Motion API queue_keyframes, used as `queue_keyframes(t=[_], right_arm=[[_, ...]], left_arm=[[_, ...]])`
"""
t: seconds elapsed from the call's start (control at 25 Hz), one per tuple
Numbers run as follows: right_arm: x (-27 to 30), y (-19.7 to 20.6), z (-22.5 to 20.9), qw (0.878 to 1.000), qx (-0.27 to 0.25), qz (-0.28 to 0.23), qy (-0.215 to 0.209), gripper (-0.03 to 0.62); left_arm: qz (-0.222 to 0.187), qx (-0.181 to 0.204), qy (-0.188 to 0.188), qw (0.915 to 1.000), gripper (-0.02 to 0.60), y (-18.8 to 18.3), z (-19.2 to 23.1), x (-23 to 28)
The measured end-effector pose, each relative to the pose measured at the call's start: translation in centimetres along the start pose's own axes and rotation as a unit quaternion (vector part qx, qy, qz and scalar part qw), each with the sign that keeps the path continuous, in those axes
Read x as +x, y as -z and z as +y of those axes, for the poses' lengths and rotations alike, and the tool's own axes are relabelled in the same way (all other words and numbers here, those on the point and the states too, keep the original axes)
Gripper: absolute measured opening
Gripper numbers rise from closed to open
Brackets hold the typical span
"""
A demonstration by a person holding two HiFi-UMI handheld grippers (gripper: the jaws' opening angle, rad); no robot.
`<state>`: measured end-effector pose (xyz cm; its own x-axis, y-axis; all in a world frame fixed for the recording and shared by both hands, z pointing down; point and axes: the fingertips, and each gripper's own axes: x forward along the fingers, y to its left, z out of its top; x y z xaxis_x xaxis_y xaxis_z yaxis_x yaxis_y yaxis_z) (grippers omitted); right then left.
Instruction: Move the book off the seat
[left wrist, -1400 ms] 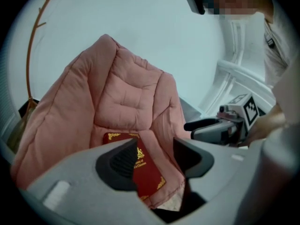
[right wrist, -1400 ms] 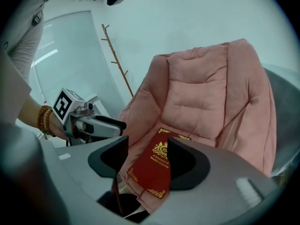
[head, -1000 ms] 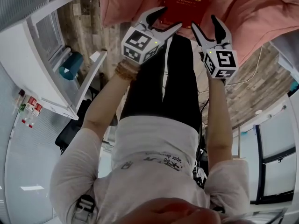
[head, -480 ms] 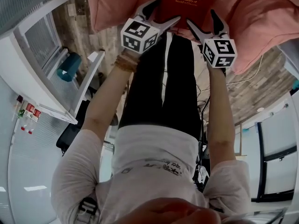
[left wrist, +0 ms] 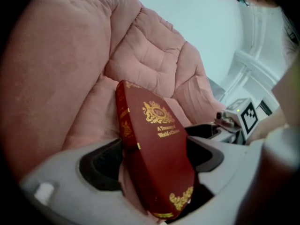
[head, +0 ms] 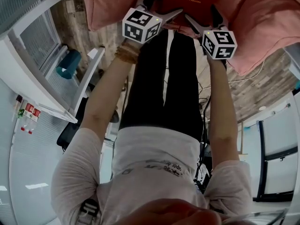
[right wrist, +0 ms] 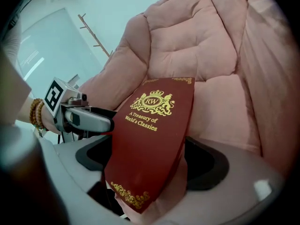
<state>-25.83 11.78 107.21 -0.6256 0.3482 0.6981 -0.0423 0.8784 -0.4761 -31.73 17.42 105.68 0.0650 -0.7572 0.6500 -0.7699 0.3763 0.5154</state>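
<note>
Item: dark-red hardback book (left wrist: 157, 158), gold crest, gold corner scrolls, title "A Treasury of World's Classics".
Loc: lying on pink quilted plush seat (head: 262, 27), near edge twd person.
L gripper (head: 159, 9): slants down at seat; jaws released, just been opening; book's near corner between them, not gripped.
R gripper (head: 205, 20): same pose, just beside L; jaws spread, just been opening; book's other near corner between them, no grip.
Arms: both stretched fwd, side by side.

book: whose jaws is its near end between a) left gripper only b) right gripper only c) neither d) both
d: the book has its near end between the jaws of the left gripper and the right gripper, both of which have just been opening, pads off it.
</note>
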Motion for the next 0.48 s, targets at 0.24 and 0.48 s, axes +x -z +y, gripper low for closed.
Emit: queue_keyframes(t=[0.24, 0.48], right_arm=[[0.81, 0.12, -0.17, 1.0, -0.004, 0.002, 0.008, 0.457], [0.69, -0.09, -0.27, 1.0, -0.013, 0.005, 0.02, 0.408]], left_arm=[[0.015, 0.01, -0.006, 0.9998, 0.423, 0.82, 0.3, 0.85], [0.021, 0.023, -0.019, 0.9993, 0.417, 1.06, 0.54, 0.94]])
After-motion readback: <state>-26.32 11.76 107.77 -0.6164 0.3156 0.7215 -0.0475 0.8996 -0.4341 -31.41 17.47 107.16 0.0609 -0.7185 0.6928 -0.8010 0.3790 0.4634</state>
